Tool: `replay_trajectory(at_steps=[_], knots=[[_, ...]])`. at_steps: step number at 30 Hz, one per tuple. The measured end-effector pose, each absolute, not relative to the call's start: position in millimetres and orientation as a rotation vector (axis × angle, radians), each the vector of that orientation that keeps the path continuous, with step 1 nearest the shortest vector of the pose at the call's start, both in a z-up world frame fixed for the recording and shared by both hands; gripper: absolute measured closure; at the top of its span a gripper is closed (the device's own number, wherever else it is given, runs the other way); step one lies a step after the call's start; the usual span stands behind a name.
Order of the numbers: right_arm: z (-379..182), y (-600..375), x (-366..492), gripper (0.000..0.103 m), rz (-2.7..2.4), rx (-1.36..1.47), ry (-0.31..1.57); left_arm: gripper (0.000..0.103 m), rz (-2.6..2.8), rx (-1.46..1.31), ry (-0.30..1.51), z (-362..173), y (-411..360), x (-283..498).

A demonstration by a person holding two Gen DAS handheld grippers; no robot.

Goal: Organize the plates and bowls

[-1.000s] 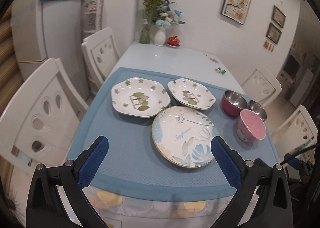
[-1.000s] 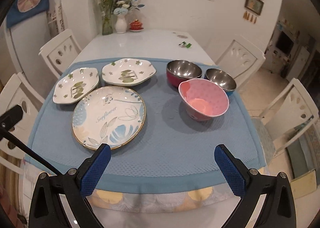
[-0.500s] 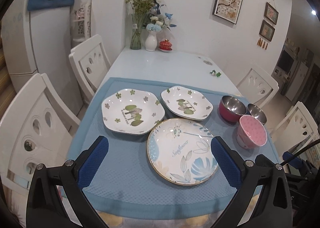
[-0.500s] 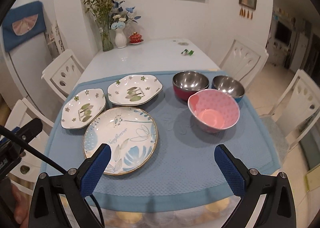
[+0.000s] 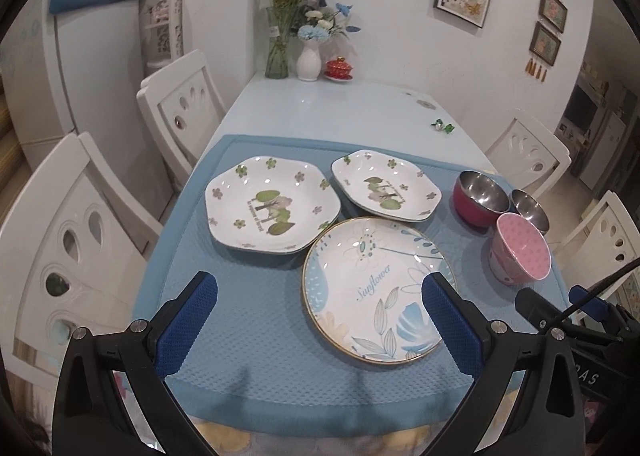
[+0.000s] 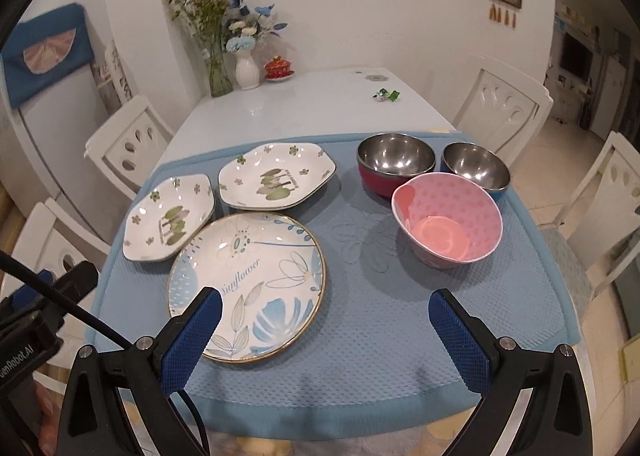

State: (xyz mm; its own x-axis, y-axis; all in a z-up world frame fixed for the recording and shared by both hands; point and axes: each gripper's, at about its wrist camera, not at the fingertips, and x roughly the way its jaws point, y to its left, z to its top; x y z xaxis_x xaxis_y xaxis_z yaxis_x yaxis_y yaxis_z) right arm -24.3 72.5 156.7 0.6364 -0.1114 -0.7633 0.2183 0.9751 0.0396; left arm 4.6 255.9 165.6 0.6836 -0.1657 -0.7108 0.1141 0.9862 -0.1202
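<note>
Left wrist view: left tool (image 5: 320, 320) hovers spread wide above Sunflower plate (image 5: 372, 288); right tool (image 6: 324, 330) likewise, grasping nothing.

Glossy glazed plates (image 6: 246, 284), shiny metal-lined bowls (image 6: 395, 155), matt dimpled cloth mat (image 6: 360, 344), textured claw pads (image 6: 192, 336).

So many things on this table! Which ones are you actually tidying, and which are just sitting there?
To tidy: round plate, two hexagonal plates, pink bowl, red bowl, blue bowl.

Just there: flower vases, red lidded cup, candy, blue mat, chairs.
</note>
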Motion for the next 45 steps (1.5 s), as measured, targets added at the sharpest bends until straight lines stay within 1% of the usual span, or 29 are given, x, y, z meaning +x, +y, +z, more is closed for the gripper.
replay_trajectory(at_steps=[15, 23, 45], knots=[[146, 76, -16, 0.0, -0.178, 0.118, 0.935, 0.001, -0.174, -0.064, 0.835, 158, 254, 10], [145, 81, -17, 0.0, -0.203, 0.068, 0.937, 0.001, -0.177, -0.085, 0.851, 156, 255, 11], [133, 70, -10, 0.0, -0.217, 0.133, 0.994, 0.001, -0.178, -0.085, 0.876, 148, 254, 18]])
